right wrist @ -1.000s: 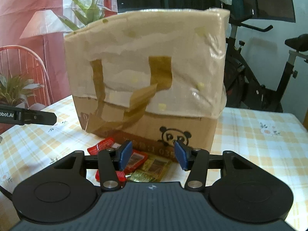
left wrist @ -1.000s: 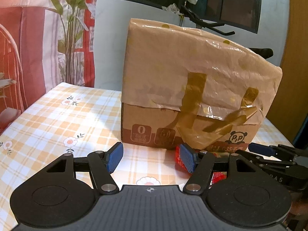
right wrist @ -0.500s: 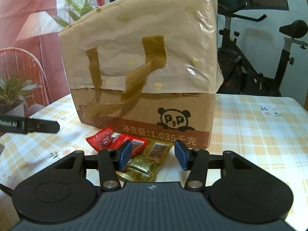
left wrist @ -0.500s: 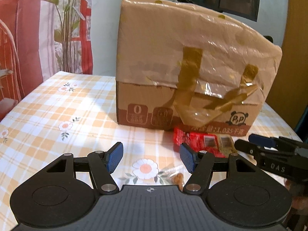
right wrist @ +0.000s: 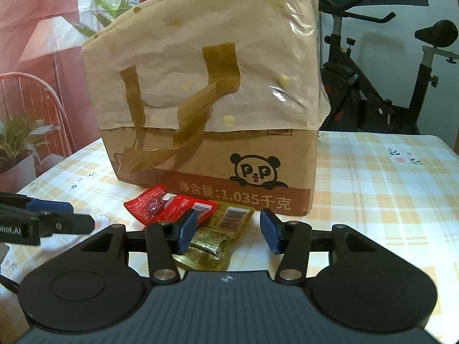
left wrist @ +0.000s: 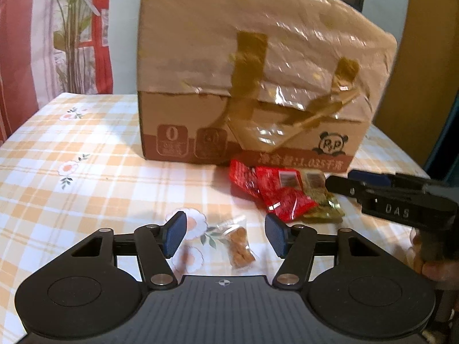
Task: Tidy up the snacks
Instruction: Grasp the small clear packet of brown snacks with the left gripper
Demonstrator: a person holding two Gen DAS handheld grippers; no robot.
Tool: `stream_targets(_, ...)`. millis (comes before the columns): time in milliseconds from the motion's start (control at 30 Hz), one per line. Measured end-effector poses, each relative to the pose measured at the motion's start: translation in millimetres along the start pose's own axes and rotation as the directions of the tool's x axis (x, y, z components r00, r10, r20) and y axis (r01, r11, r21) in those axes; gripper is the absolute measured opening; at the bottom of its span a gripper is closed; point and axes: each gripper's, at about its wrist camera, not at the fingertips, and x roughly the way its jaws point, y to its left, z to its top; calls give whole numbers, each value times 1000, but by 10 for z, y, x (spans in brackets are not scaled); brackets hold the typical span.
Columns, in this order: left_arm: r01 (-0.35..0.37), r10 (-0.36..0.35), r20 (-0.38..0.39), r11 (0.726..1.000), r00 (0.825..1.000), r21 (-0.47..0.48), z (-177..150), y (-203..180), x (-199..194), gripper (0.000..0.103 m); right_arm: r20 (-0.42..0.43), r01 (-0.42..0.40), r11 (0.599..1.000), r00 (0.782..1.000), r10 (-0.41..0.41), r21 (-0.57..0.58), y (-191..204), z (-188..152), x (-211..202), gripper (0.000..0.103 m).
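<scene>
A taped cardboard box point(left wrist: 258, 86) stands on the checked tablecloth. In front of it lie two red packets point(left wrist: 269, 189) and a gold packet point(left wrist: 318, 197). Nearer lies a small clear packet point(left wrist: 239, 243) of brown snacks, on the cloth between the fingers of my left gripper point(left wrist: 225, 235). Its jaws are closing, and the pads stand clear of the packet. My right gripper point(right wrist: 228, 232) is open over the gold packet point(right wrist: 218, 240), beside the red packets point(right wrist: 166, 206). Each gripper shows in the other's view: the right gripper point(left wrist: 342, 179), the left gripper point(right wrist: 80, 215).
The box point(right wrist: 215, 100) blocks the far side of the table. The cloth point(right wrist: 373, 186) stretches to its right. An exercise bike point(right wrist: 358, 80) stands behind, with a plant point(right wrist: 17, 137) and a chair back point(right wrist: 43, 86) at the left. A hand point(left wrist: 424, 258) holds the right gripper.
The left gripper has sunk and tipped down, so the clear packet now shows between its fingers, which stand slightly closer together. The right gripper's view has tipped down a little, showing more of the packets.
</scene>
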Motion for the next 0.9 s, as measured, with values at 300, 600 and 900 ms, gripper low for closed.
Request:
stream_targets(300,-5,6,-59,1000,998,17,-80,-68,106,44,-13,-2,1000,1000,2,-3,8,6,31,52)
stream_targets(600,-20,21,-44,1000,999,15,-91,-40,116,20,-24,-6,1000,1000,5,-17,29,0,49,52)
stream_targets(900,-13,13,-13,1000,1000,-14,-31,41,30,20,-35,1,1000,999,-2,-16,46,6,63,52)
